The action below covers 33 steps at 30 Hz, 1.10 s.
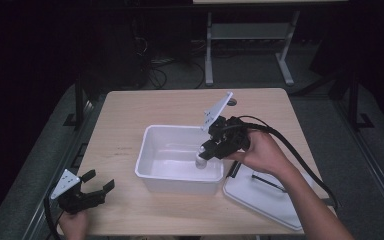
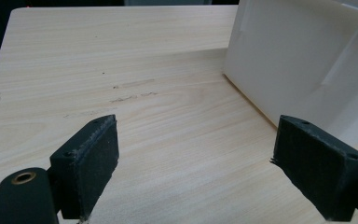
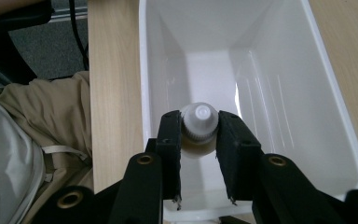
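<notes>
**Small bottle held over the white bin**

The small white bottle [image 3: 199, 122], with a ribbed round cap, is clamped between the black padded jaws of the right claw [image 3: 199, 128]. It hangs inside the open white bin [image 3: 335, 107], above its floor, near the wall on the right claw's side. I judge that the bottle is being put into the bin; it is not yet released, so lowering and letting go remain. The bin is smooth, glossy plastic, rectangular, with a thin rim. Its flat white lid [image 1: 260, 192] lies on the counter [image 1: 125, 110] just beside it. The counter is pale wood with fine grain. The left claw [image 1: 100, 185] rests apart, its jaws wide and holding nothing.
</notes>
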Each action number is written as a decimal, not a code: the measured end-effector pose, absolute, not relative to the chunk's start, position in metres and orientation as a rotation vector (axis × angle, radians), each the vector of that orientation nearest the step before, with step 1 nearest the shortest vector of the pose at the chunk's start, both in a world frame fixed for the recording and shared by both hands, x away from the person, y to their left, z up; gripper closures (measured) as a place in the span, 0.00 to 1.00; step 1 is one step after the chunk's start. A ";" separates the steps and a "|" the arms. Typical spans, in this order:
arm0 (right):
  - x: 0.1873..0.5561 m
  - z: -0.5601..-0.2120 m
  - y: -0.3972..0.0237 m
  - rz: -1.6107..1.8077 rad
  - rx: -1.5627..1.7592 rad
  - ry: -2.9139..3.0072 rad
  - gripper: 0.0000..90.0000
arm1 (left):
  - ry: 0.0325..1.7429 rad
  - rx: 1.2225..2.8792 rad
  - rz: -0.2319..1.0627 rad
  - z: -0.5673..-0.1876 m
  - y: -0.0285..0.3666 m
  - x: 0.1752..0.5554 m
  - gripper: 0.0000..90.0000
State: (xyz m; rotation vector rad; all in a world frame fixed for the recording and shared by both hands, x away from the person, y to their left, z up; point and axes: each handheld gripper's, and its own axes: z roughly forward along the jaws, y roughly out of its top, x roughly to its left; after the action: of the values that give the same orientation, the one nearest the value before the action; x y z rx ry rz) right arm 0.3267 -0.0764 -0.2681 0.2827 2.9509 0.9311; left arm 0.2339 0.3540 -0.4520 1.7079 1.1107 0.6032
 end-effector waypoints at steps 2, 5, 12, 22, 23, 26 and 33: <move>0.327 -0.270 -0.075 0.932 0.282 2.952 0.79 | 1.111 1.707 0.601 -0.452 0.354 0.234 0.14; 0.329 -0.274 -0.072 0.927 0.269 2.952 0.79 | 1.111 1.709 0.604 -0.452 0.355 0.234 0.15; 0.330 -0.284 -0.065 0.896 0.272 2.973 0.79 | 1.109 1.709 0.603 -0.452 0.354 0.234 0.15; 0.332 -0.297 -0.059 0.879 0.269 2.990 0.79 | 1.106 1.710 0.602 -0.452 0.354 0.234 0.14; 0.332 -0.299 -0.058 0.876 0.268 2.991 0.79 | 1.107 1.710 0.602 -0.452 0.354 0.234 0.14; 0.332 -0.302 -0.054 0.869 0.268 2.998 0.79 | 1.106 1.709 0.602 -0.452 0.354 0.234 0.14; 0.334 -0.312 -0.048 0.850 0.260 3.011 0.79 | 1.105 1.710 0.603 -0.452 0.354 0.234 0.14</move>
State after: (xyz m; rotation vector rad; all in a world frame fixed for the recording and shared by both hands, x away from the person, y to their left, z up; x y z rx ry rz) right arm 0.3344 -0.0475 -0.3117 0.2596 3.0113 0.8505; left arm 0.2338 0.3542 -0.4518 1.7095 1.1049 0.6027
